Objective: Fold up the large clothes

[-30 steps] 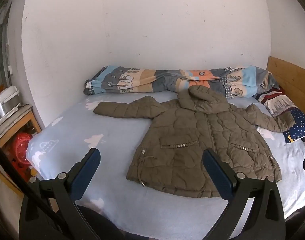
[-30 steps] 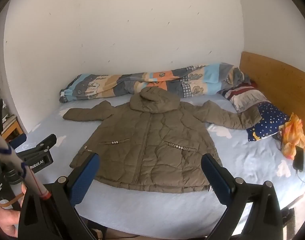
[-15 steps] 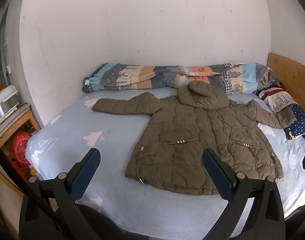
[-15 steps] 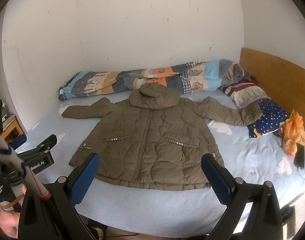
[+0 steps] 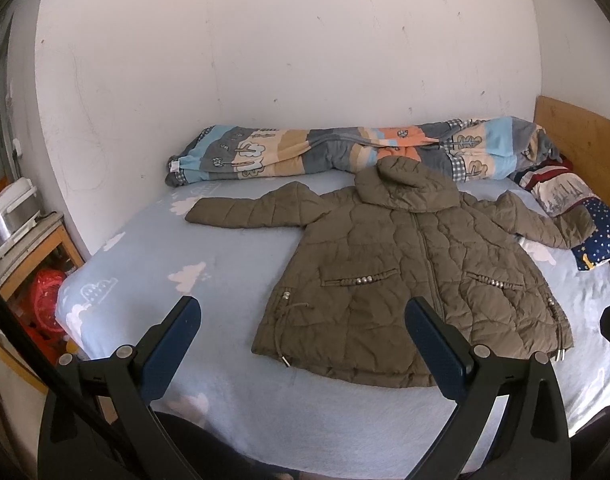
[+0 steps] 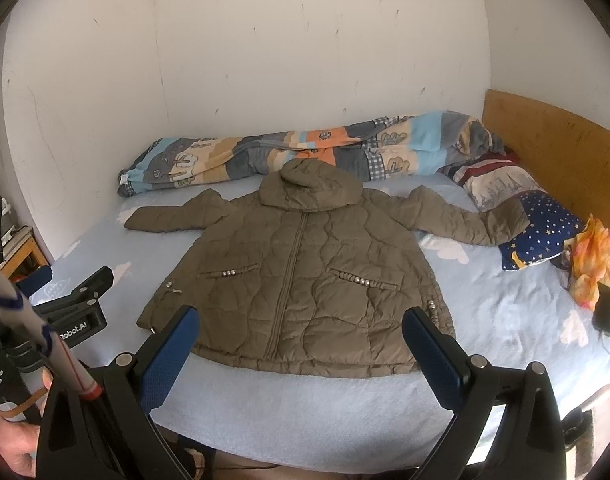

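An olive quilted hooded jacket [image 5: 405, 272] lies flat, front up and zipped, on the light blue bed sheet [image 5: 185, 264], sleeves spread to both sides. It also shows in the right wrist view [image 6: 301, 276]. My left gripper [image 5: 301, 344] is open and empty, held before the bed's near edge, short of the jacket's hem. My right gripper [image 6: 299, 344] is open and empty, also short of the hem. The left gripper shows at the left of the right wrist view [image 6: 71, 304].
A rolled patterned quilt [image 6: 289, 156] lies along the wall behind the jacket. Pillows [image 6: 541, 228], an orange cloth [image 6: 593, 264] and a phone [image 6: 604, 312] lie at the right by the wooden headboard [image 6: 557, 148]. A side table with a rice cooker [image 5: 9, 216] stands left.
Both cameras have tilted or pulled back slightly, so the bed and jacket sit a little lower and smaller in view. The jacket has not moved. Both grippers stay open.
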